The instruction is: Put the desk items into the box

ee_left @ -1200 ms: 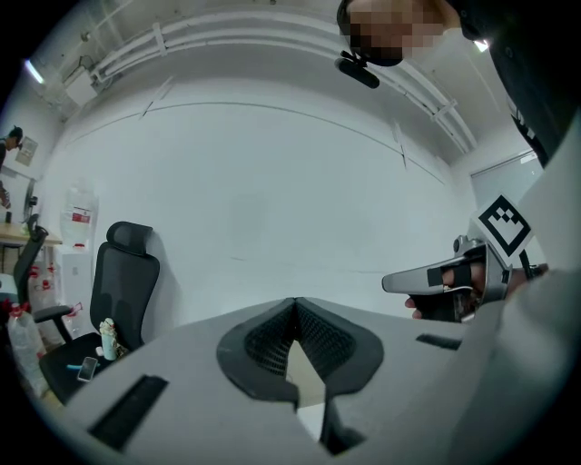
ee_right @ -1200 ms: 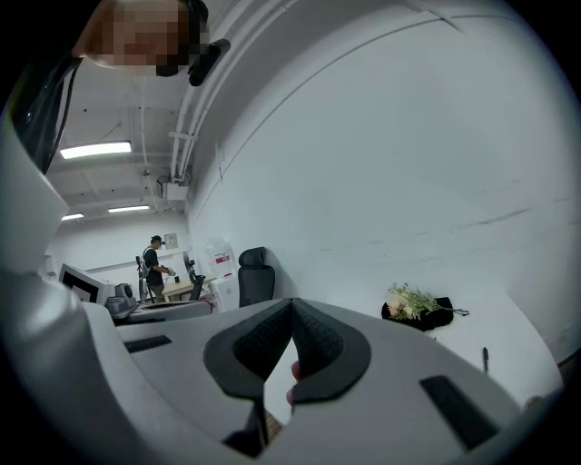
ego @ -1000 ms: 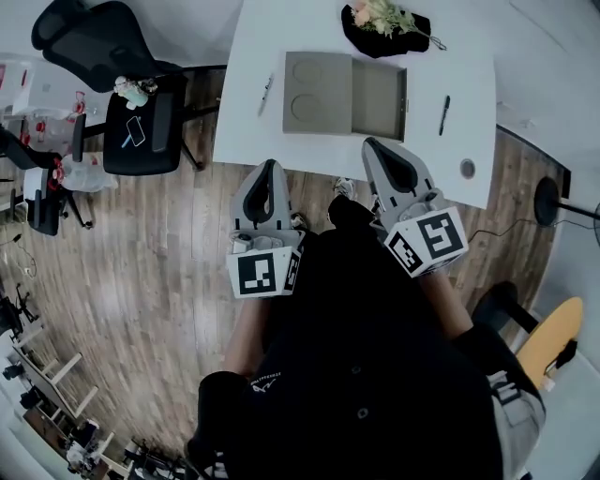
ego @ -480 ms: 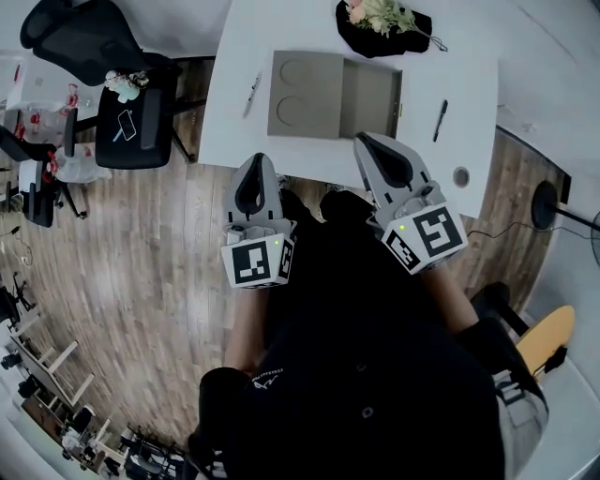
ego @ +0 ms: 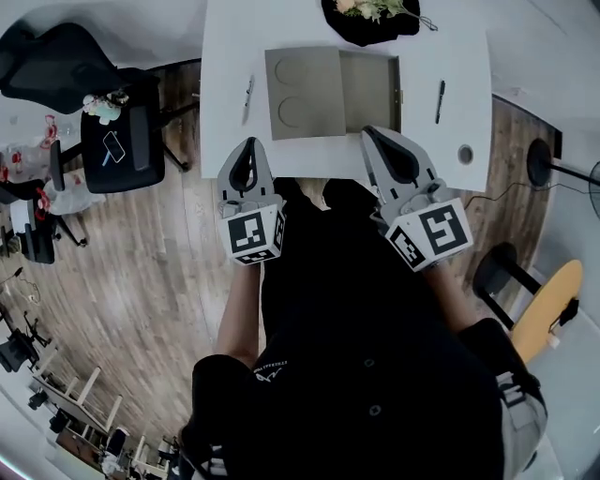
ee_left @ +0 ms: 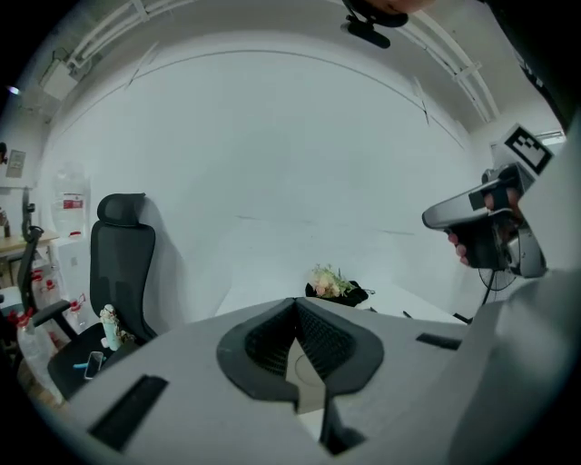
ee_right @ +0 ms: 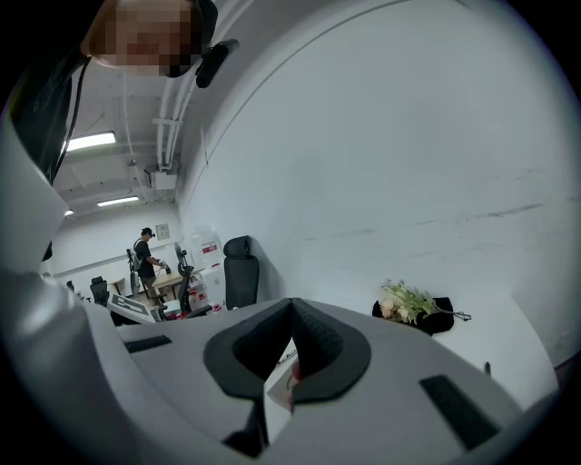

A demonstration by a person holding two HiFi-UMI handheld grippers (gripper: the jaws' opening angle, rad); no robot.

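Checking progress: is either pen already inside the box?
No, the left pen and the right pen both lie on the desk outside the open box.

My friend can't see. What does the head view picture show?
Seen from above, a person in black holds the left gripper and right gripper, both shut, at a white desk's near edge. An open tan box sits between two pens, flowers behind it.
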